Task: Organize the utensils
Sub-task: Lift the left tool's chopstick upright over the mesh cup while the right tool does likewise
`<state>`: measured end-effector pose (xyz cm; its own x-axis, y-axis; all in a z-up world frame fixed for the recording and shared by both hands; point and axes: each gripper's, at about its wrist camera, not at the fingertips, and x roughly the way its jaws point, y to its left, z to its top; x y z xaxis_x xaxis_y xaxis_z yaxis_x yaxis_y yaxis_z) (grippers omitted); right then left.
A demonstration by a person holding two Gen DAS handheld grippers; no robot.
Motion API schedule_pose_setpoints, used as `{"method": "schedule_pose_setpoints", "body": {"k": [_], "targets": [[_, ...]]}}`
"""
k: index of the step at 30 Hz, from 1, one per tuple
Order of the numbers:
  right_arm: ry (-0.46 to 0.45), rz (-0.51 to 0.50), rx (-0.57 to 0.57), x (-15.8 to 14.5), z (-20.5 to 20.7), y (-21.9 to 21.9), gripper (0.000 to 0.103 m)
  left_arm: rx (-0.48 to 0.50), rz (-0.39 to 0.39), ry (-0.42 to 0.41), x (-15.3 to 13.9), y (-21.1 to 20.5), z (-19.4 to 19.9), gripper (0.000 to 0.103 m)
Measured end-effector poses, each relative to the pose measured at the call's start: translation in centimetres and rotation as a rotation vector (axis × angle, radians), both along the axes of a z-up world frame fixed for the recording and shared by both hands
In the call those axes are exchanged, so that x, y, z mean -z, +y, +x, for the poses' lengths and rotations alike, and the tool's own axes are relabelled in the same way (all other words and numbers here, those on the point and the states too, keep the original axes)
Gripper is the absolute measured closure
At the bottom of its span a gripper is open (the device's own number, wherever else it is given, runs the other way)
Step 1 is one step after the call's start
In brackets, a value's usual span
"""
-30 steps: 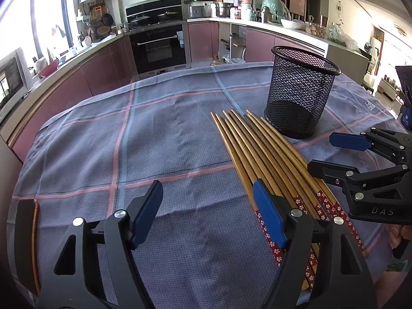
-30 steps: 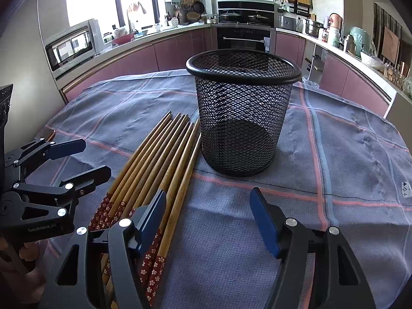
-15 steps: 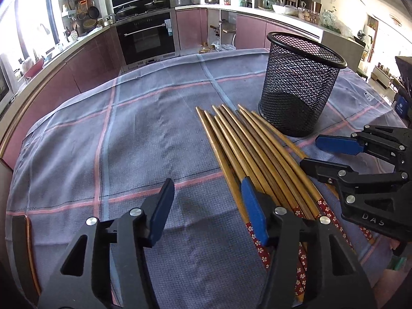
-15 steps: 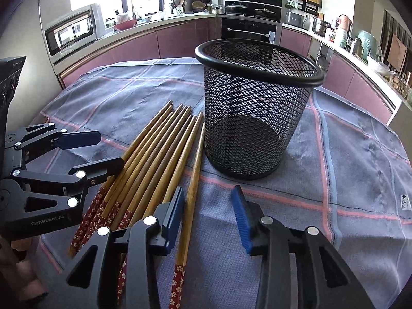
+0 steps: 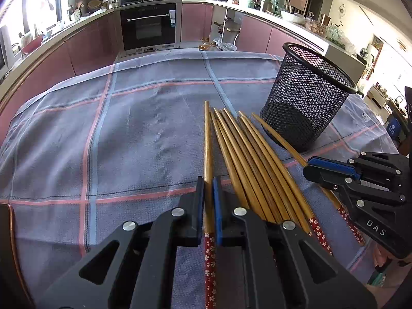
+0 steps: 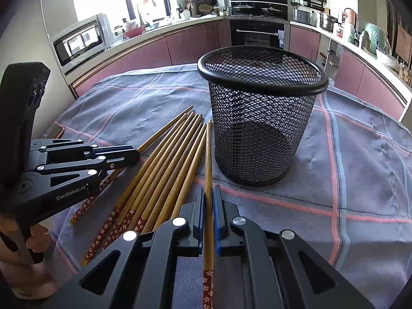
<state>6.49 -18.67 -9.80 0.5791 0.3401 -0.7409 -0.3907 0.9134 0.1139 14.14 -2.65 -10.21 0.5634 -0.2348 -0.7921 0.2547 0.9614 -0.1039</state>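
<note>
Several wooden chopsticks (image 5: 253,162) with red flowered ends lie side by side on the checked cloth, also in the right wrist view (image 6: 164,170). My left gripper (image 5: 208,200) is shut on the leftmost chopstick (image 5: 207,141). My right gripper (image 6: 209,206) is shut on the rightmost chopstick (image 6: 208,154), which lies next to the black mesh holder (image 6: 260,118). The holder (image 5: 306,97) stands upright and empty. Each gripper shows in the other's view: the right one (image 5: 319,170) and the left one (image 6: 128,155).
The grey cloth with pink and blue lines (image 5: 128,134) covers the table. A dark object (image 5: 5,231) lies at the table's left edge. Kitchen cabinets and an oven (image 5: 149,28) stand beyond the far edge.
Both grippers have moved forward and down and closed, each on one outer chopstick of the row. One second ago both were open above the cloth.
</note>
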Motion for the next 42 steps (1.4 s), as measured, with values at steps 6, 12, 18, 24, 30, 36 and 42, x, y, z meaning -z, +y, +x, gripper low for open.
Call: {"method": "schedule_pose_setpoints", "body": {"k": [6,12,18,24,30,36,42], "targets": [[-0.050,0.101,-0.039,-2.3,-1.1,-1.4,0.097,0.024,-0.076,-0.041,-2.5,0.9,-1.2,0.095],[-0.149,0.194,-0.056,-5.9,-2.2,-2.8,0.097,0.069,-0.149,-0.129,-7.2,1.4,-2.9,0.095],[-0.246,0.266,-0.056,-9.1,-2.8,-4.3,0.097,0.136,-0.232,-0.222,-12.2,1.1,-4.6,0.095],[-0.334,0.315,-0.053,-12.9,-2.3,-5.9,0.097,0.156,-0.315,-0.331,-16.0,0.3,-4.6,0.095],[-0.396,0.325,-0.042,-15.3,-0.9,-7.0,0.097,0.134,-0.387,-0.416,-18.3,-1.9,-1.6,0.095],[-0.437,0.311,-0.012,-16.6,0.7,-7.9,0.097,0.095,-0.412,-0.454,-18.2,-4.8,2.4,0.095],[-0.410,0.293,0.005,-15.5,2.9,-8.4,0.097,0.073,-0.380,-0.476,-16.6,-8.3,5.4,0.095]]}}
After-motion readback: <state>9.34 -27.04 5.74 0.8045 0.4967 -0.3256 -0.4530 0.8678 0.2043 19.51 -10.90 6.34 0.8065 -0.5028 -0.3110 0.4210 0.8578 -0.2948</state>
